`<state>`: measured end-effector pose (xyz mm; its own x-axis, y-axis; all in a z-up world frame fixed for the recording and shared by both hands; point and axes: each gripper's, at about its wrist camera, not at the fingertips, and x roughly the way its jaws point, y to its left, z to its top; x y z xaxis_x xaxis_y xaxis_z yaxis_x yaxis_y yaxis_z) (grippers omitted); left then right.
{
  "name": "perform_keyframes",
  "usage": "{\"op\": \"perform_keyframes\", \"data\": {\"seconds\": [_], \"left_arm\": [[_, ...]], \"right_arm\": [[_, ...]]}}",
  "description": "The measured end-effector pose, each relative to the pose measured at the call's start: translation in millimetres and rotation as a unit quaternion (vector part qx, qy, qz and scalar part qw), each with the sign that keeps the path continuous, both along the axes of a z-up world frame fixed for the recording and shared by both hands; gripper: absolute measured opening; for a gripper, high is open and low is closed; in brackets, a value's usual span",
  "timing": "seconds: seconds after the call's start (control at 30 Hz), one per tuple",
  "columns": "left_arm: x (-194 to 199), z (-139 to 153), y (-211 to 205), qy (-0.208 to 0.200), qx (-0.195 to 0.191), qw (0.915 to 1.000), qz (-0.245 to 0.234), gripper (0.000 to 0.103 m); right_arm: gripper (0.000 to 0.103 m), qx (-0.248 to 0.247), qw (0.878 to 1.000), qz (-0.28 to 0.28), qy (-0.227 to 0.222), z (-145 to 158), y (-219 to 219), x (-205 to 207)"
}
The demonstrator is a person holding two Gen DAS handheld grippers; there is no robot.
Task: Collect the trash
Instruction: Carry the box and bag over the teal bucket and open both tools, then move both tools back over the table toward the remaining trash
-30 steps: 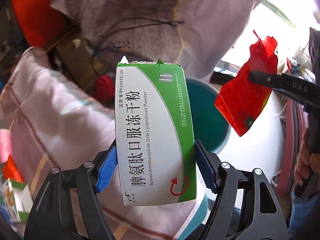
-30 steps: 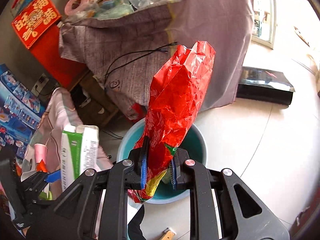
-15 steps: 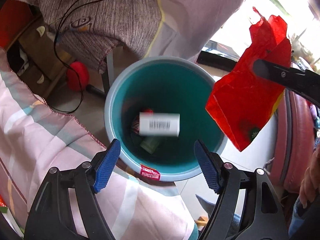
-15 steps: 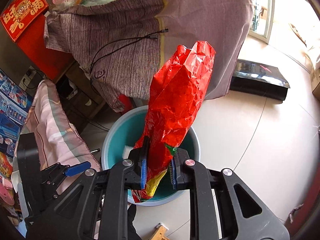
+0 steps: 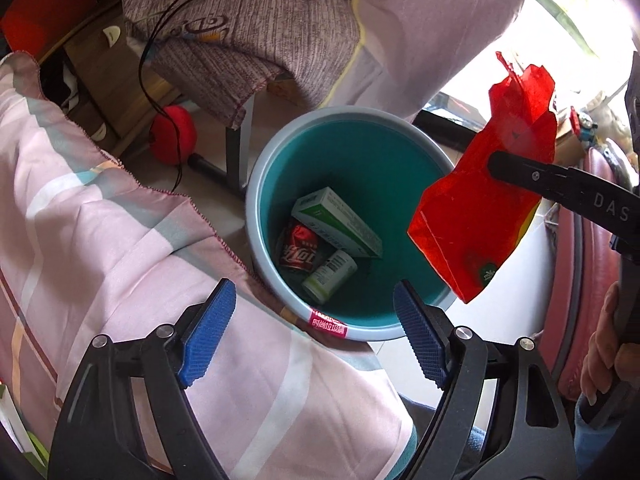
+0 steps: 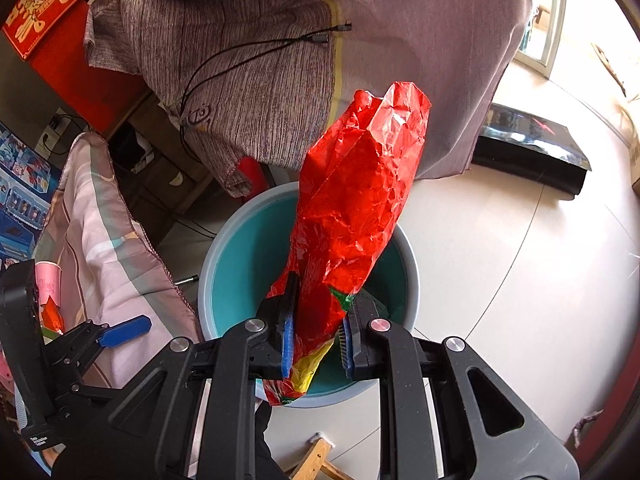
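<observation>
Red crinkled wrapper (image 6: 356, 216): clamped low down between the pads of the right gripper (image 6: 316, 340), its long body standing up past the fingertips and hanging over the near rim of the teal bin (image 5: 256, 184), held there, by the look of it, so that letting go would send it inside. Green-and-white medicine box (image 5: 336, 222): lying tilted on the bin's floor, towards the left wall, resting partly on a red drink can (image 5: 301, 249), with a small labelled bottle (image 5: 329, 277) touching both at the near wall (all three already count as collected). Left gripper (image 5: 316, 336): fingers spread wide and empty, the jaws having just been opening, nothing between them; poised directly above the bin's mouth, the natural place for a drop. Pink striped bedcloth (image 5: 100, 248): its hem drapes against the bin's left rim. Purple-grey cloth (image 6: 288, 64): hangs behind the bin, a black cable (image 5: 168, 56) trailing down across it. Remaining step, judged: release the wrapper.
</observation>
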<state>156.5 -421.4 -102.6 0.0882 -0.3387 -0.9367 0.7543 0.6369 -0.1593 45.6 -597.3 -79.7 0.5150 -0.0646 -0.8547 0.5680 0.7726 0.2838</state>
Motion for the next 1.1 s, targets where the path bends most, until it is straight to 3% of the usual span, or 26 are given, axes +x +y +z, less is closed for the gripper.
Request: {"op": "perform_keyframes", "data": {"seconds": [0.07, 0.17, 0.2, 0.47, 0.8, 1.1], "left_arm": [[0.9, 1.1, 3.3, -0.002, 0.000, 1.0000, 0.005, 0.082], [2.4, 4.2, 10.0, 0.000, -0.007, 0.9999, 0.013, 0.087], [2.7, 5.5, 12.7, -0.001, -0.009, 0.9998, 0.017, 0.093], [3.8, 10.3, 26.0, -0.004, -0.014, 0.9994, 0.030, 0.093], [-0.2, 21.6, 49.3, -0.001, -0.030, 0.9986, 0.044, 0.093], [-6.2, 41.9, 115.2, -0.016, -0.041, 0.9949, 0.091, 0.093]], "right_arm": [[0.023, 0.003, 1.000, 0.008, 0.005, -2.7, 1.9, 3.6], [0.053, -0.001, 1.000, 0.018, 0.012, -5.3, 7.4, 9.3], [0.053, -0.006, 1.000, 0.022, 0.013, -5.1, 9.7, 11.3], [0.072, 0.002, 1.000, 0.019, 0.010, -2.6, 12.5, 14.5], [0.080, 0.016, 1.000, 0.012, 0.020, 5.9, 27.2, 13.3], [0.083, 0.005, 0.998, 0.059, 0.002, 25.8, 81.5, 23.0]]}}
